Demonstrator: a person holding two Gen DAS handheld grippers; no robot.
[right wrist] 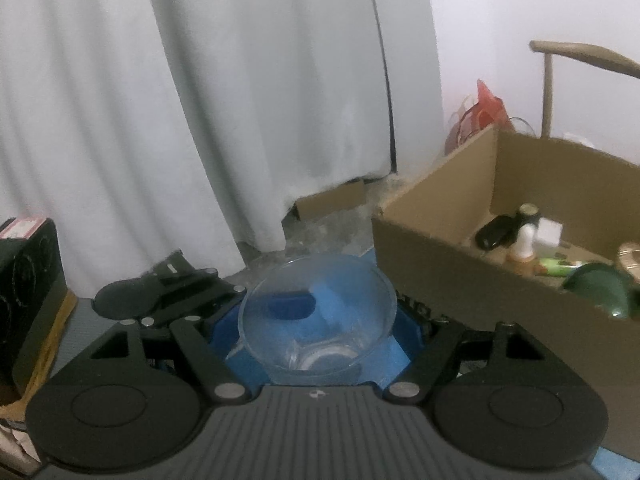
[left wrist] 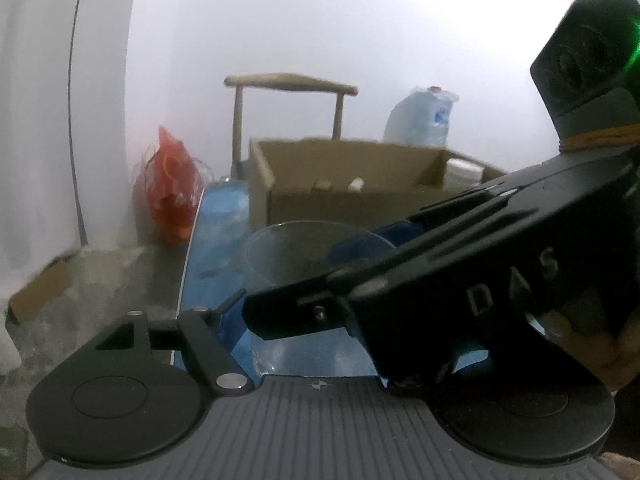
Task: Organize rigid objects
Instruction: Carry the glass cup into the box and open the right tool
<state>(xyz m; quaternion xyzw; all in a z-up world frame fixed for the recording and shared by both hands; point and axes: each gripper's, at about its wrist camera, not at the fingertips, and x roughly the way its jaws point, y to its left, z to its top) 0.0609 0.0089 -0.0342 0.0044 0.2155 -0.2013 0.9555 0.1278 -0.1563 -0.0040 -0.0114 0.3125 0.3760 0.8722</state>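
Observation:
A clear glass cup (right wrist: 320, 316) sits between the blue fingers (right wrist: 404, 332) of my right gripper (right wrist: 316, 344), which is shut on it, mouth facing the camera. In the left wrist view the same glass cup (left wrist: 304, 256) is just ahead, with the right gripper's black body (left wrist: 460, 280) crossing from the right and covering the left gripper's right side. My left gripper's fingers are mostly hidden; whether it is open or shut cannot be told. An open cardboard box (right wrist: 460, 248) stands to the right, holding a dark bottle (right wrist: 500, 228), a green object (right wrist: 596, 284) and other small items.
The cardboard box (left wrist: 340, 184) stands on a blue surface (left wrist: 216, 240). A red bag (left wrist: 168, 192), a wooden chair (left wrist: 288, 84) and a water bottle pack (left wrist: 424, 116) are behind it. A white curtain (right wrist: 200, 100) hangs on the left. A black speaker (right wrist: 28, 280) is at far left.

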